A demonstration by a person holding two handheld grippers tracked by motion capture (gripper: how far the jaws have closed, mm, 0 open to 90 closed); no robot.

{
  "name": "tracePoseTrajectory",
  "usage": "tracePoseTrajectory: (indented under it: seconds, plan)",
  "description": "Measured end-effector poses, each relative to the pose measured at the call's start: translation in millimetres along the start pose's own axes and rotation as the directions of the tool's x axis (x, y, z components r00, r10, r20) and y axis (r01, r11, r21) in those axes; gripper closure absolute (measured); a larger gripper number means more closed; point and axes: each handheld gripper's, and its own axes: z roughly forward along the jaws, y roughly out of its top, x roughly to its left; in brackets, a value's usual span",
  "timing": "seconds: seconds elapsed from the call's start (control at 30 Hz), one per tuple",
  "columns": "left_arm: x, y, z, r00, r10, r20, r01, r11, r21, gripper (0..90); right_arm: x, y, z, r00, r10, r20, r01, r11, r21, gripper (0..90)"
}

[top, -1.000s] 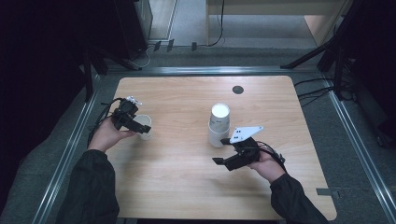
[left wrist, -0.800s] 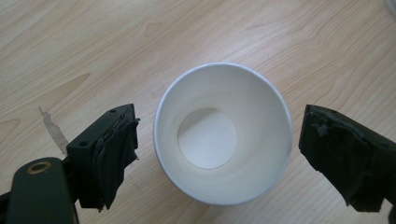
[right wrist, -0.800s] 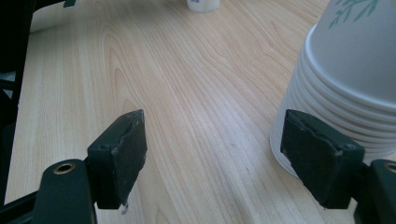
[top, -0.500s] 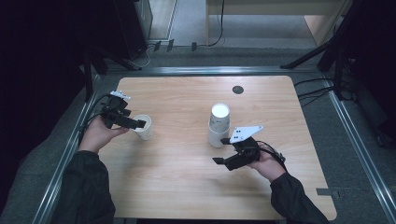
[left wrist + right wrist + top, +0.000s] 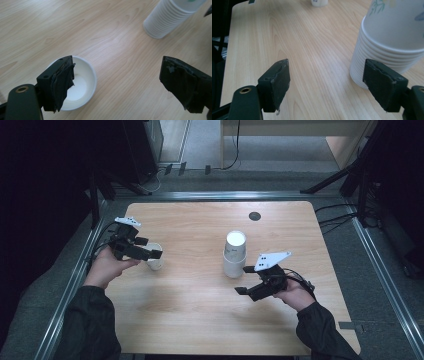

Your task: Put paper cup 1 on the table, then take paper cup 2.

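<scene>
Two lots of paper cups stand on the wooden table: one single white cup at the left, and one stack of cups near the middle. The stack's rims show as a close run of ridges in the right gripper view – about a dozen, too tight to count surely – and it stands mouth down, flat base on top. The single cup stands upright, mouth up, and nothing lies in it; its white bottom shows plainly in the left gripper view.

The left gripper hovers over the single cup with its jaws wide apart. One jaw hangs above the cup's rim and the other stands well off over bare wood – no pad presses on the cup, which rests on the table. These jaws have just been closing a little, with nothing gripped between them.

The right gripper sits low, just in front of the stack's foot. Its jaws have just been opening and stand wide; bare wood shows between them, with the stack beside one jaw and not clamped.

A small dark round disc lies near the table's far edge.
</scene>
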Motion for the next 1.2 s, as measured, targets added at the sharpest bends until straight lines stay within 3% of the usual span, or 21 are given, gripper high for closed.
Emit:
tracePoseTrajectory:
  seconds: [0.17, 0.3, 0.47, 0.57, 0.73, 0.9, 1.07, 1.2]
  plan:
    - [-10.6, 2.4, 5.0, 0.9995, 0.02, 0.025, -0.02, 0.9998, -0.007, 12.6, -4.8, -2.4, -6.9, 0.9995, 0.032, -0.002, -0.032, 0.999, 0.019, 18.2]
    - [-19.2, 3.8, 10.3, 0.9984, 0.039, 0.041, -0.039, 0.9992, -0.002, 12.7, -9.3, -0.6, -11.8, 0.9985, 0.045, 0.032, -0.045, 0.999, 0.003, 16.9]
    - [-28.1, 5.9, 18.8, 0.9963, 0.059, 0.063, -0.059, 0.9983, 0.001, 12.8, -13.9, 0.3, -16.8, 0.9975, 0.059, 0.037, -0.06, 0.998, 0.002, 15.8]
    - [-33.1, 6.9, 23.1, 0.9909, 0.058, 0.121, -0.057, 0.9983, -0.011, 12.8, -17.4, 2.1, -19.5, 0.9952, 0.078, 0.058, -0.08, 0.996, 0.028, 13.9]
    - [-45.7, 9.1, 30.6, 0.985, 0.084, 0.151, -0.082, 0.9965, -0.017, 13.0, -22.5, 6.0, -26.6, 0.99, 0.103, 0.096, -0.102, 0.995, -0.012, 14.8]
    - [-57.2, 9.5, 39.8, 0.9798, 0.112, 0.166, -0.11, 0.9937, -0.02, 13.0, -24.8, 3.8, -30.3, 0.989, 0.096, 0.112, -0.094, 0.995, -0.023, 14.0]
    - [-67.7, 10.2, 50.3, 0.9762, 0.145, 0.161, -0.142, 0.9894, -0.03, 13.2, -28.3, 1.8, -31.3, 0.9869, 0.117, 0.111, -0.115, 0.993, -0.021, 13.8]
    - [-72.2, 10.3, 58.1, 0.9737, 0.144, 0.177, -0.142, 0.9896, -0.023, 13.7, -36.1, 2.0, -28.9, 0.9842, 0.146, 0.101, -0.145, 0.989, -0.017, 15.4]
